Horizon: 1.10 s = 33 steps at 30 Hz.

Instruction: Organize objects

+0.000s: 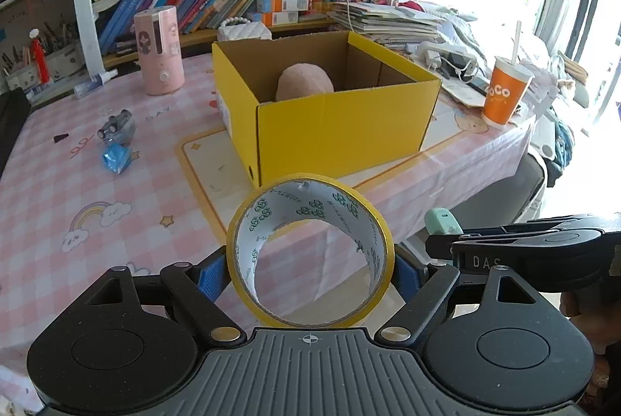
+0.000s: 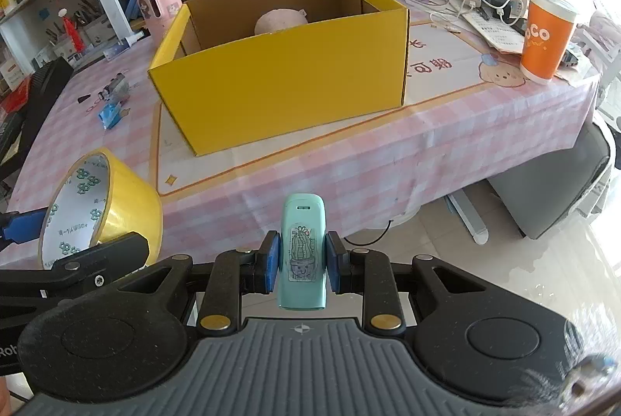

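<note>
Yellow tape roll [image 1: 310, 251] sits pinched across its ring in my left gripper [image 1: 310, 272], jaws spread wide to its width, its white printed core facing me. It hangs over the near table edge, short of the yellow box [image 1: 330, 113]. My right gripper [image 2: 302, 262] has its jaws drawn narrow onto a mint-green device [image 2: 302, 253] with a cactus sticker, upright, also short of the box. One pinkish round thing [image 1: 304, 82] already lies inside, so I judge sorting part done: both held items need dropping in, and a grey gadget [image 1: 116, 129] and blue wrapper [image 1: 115, 156] lie on the checked tablecloth [image 1: 77, 202], left of the box
</note>
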Available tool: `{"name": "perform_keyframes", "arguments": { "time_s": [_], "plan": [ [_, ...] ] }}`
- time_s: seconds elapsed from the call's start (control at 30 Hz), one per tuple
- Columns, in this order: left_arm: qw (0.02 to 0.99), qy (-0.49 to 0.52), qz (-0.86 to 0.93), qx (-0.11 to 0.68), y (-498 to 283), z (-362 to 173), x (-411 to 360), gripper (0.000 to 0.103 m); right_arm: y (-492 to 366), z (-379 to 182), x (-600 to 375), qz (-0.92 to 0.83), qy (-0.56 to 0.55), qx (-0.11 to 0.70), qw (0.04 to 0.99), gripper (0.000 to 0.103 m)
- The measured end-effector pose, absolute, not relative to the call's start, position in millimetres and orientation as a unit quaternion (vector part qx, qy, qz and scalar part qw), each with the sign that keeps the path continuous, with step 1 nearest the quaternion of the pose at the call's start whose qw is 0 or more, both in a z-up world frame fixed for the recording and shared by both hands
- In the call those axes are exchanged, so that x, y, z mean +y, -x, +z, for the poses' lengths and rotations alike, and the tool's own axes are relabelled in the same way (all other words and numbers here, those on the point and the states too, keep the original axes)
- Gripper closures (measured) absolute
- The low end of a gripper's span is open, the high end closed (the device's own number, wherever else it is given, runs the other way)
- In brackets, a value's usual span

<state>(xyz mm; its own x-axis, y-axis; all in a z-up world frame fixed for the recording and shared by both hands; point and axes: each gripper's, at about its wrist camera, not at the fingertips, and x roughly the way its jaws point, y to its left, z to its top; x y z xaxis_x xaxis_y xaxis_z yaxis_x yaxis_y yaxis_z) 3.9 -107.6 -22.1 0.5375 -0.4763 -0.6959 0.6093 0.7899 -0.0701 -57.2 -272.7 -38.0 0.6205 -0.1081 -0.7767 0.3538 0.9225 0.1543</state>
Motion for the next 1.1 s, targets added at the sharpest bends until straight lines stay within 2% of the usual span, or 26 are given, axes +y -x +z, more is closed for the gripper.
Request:
{"name": "perform_keyframes", "arguments": {
  "time_s": [0.3, 0.73, 1.1],
  "plan": [
    [0.883, -0.085, -0.306, 0.345, -21, -14, -131, 0.019, 33, -34, -298, -0.118, -0.140, 0.412, 0.893, 0.080],
    [0.914, -0.072, -0.284, 0.280, -74, 17, -179, 0.019, -26, 10, -352, -0.099, -0.095, 0.333, 0.933, 0.080],
    [0.921, -0.091, -0.258, 0.276, -111, 14, -223, 0.019, -88, 23, -386, -0.061, -0.071, 0.313, 0.945, 0.080]
  ]
}}
